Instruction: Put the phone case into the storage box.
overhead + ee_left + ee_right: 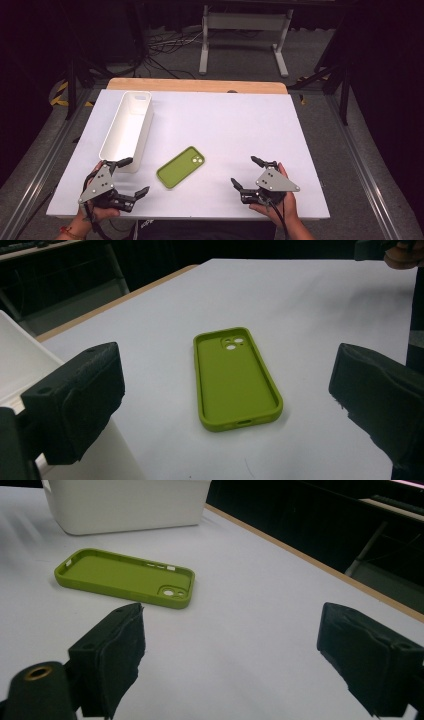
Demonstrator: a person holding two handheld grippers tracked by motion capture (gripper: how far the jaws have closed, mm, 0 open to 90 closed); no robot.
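White counter point(240, 125) carries a green phone case point(180, 167); left gripper point(131, 176) at eight o'clock, right gripper point(246, 173) at four, both low, jaws wide, empty.

Recording lab (black curtains point(380, 60), floor cables point(165, 47), rig frame point(245, 30))

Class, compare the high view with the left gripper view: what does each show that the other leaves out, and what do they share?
High view alone: the whole long white plastic bin, the person's hands, the left gripper seen from above, the grey floor beyond the table. Left gripper view alone: the inside rim and camera holes of the green silicone phone case up close. Shared: the phone case lying open side up on the white table, with both grippers' jaws open and apart from it.
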